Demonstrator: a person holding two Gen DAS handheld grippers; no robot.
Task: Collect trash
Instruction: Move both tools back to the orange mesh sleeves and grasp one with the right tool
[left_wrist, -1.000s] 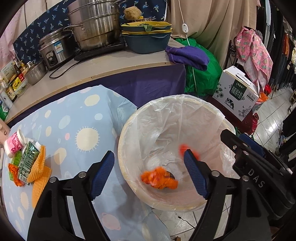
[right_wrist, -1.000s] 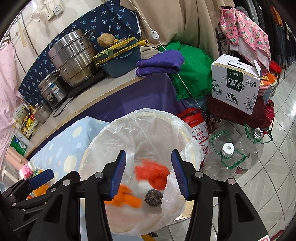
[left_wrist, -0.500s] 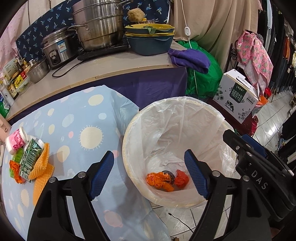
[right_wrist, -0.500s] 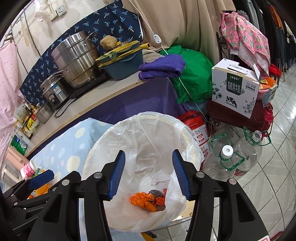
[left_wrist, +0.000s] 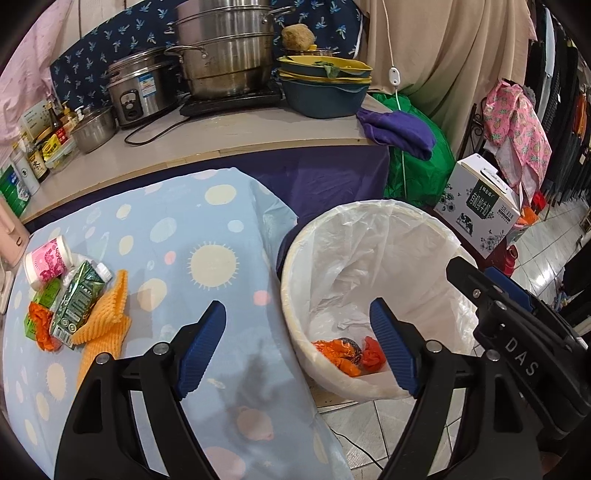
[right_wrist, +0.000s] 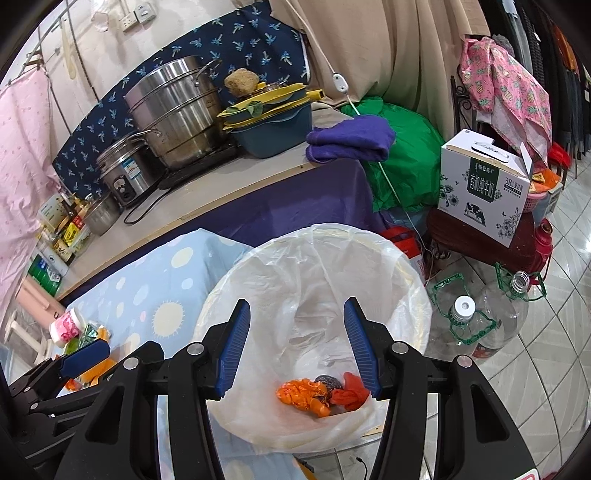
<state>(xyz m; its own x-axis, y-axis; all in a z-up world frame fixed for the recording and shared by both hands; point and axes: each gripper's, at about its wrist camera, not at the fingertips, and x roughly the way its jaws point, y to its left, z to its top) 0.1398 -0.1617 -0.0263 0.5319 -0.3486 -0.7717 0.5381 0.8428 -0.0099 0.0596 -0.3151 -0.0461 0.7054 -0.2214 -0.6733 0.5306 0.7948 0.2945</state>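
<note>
Grippers, left (left_wrist: 297, 345) and right (right_wrist: 295, 349), both gape released above the lined bin (right_wrist: 413, 295); orange wrappers (right_wrist: 301, 395) lie at its bottom

"DAS" is showing in white letters on the right gripper (left_wrist: 517, 354) — Chinese characters are showing on the white carton (right_wrist: 484, 188), too small to read.

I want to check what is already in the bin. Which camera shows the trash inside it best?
The right wrist view: it looks down into the bin, and the trash lies unobstructed between the open right gripper. In the left wrist view the trash is smaller, near the bin's lower wall, partly behind a finger of the left gripper.
</note>
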